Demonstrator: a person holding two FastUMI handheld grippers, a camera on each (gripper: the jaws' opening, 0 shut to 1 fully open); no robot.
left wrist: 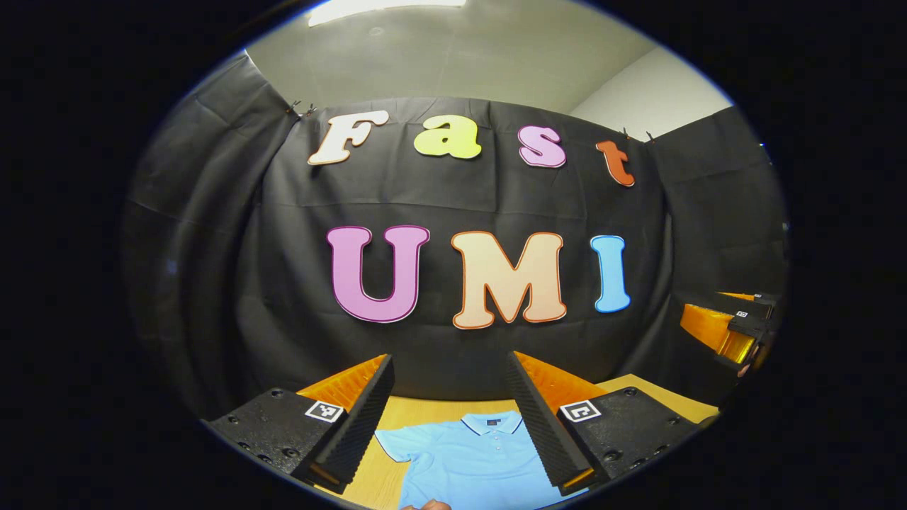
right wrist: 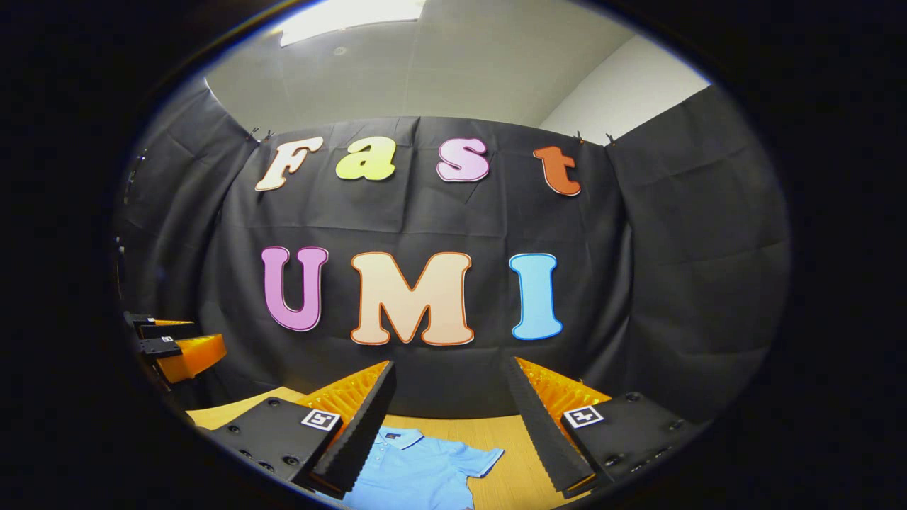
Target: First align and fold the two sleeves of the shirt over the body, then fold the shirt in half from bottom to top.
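We see the light blue shirt (left wrist: 471, 460) lying flat on the wooden surface (left wrist: 418, 411), sleeves spread. Our left gripper (left wrist: 453, 418) and right gripper (right wrist: 450, 425) hang above it, both jaws wide apart and empty.

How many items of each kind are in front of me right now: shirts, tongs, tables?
Light blue polo shirt: 1, lying flat, sleeves unfolded
Tongs: 2, left tongs and right tongs, both open and off the shirt
Wooden table: 1
Total: 4
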